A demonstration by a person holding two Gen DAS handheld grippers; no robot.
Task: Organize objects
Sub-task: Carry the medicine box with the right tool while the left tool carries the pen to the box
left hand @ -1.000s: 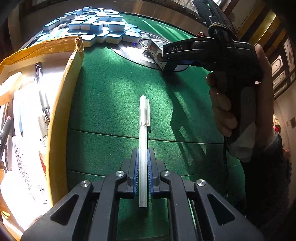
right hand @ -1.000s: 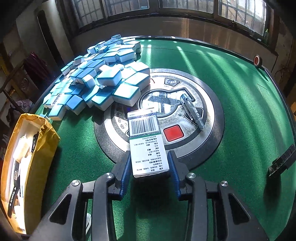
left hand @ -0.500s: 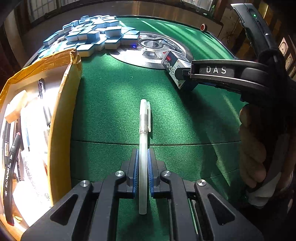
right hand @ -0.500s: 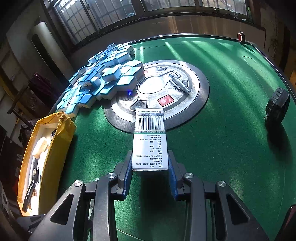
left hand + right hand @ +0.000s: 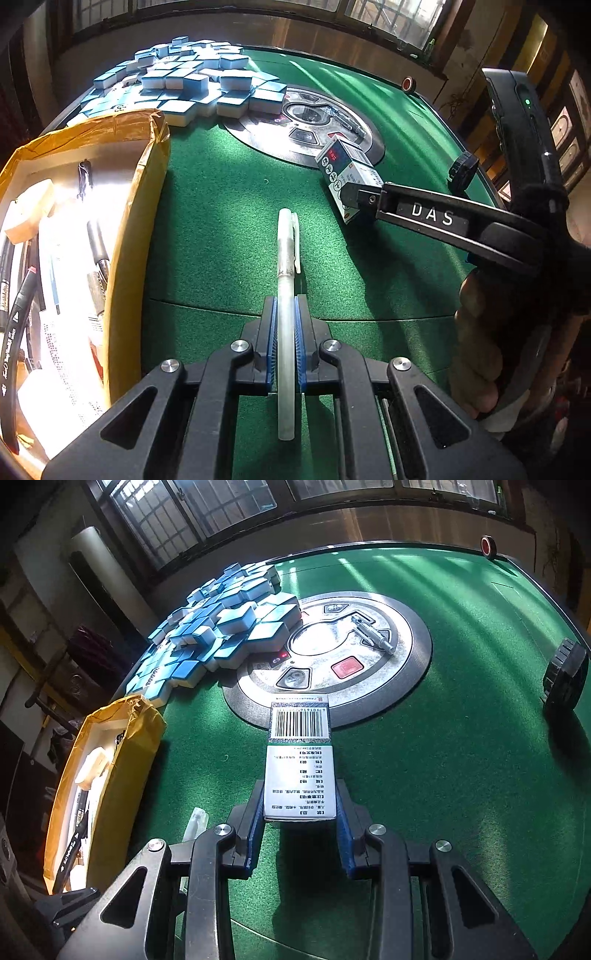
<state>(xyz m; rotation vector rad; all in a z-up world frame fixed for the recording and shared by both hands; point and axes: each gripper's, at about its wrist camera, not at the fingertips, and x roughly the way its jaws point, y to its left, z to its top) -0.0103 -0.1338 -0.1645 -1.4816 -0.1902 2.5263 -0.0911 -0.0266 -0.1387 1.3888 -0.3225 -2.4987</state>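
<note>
A translucent white pen (image 5: pixel 286 258) lies lengthwise between the blue pads of my left gripper (image 5: pixel 284 306), which is shut on it just above the green felt. The pen's tip also shows in the right wrist view (image 5: pixel 195 821). My right gripper (image 5: pixel 299 794) is shut on a small white carton with a barcode (image 5: pixel 299 760). In the left wrist view the carton (image 5: pixel 343 166) hangs at the near rim of the round console, held by the right gripper (image 5: pixel 360 197). A yellow cardboard box (image 5: pixel 125 236) holding pens and papers stands to the left.
A heap of blue-and-white mahjong tiles (image 5: pixel 221 627) covers the far left of the felt. The round metal console (image 5: pixel 417 653) has a silvery pen-like item (image 5: pixel 373 633) on it. A black wheel-shaped object (image 5: pixel 565 675) stands at the right edge. A hand (image 5: pixel 476 362) grips the right handle.
The right gripper has carried the carton off the console toward the near felt and rolled slightly. The left gripper still holds the pen and has tilted only a little.
</note>
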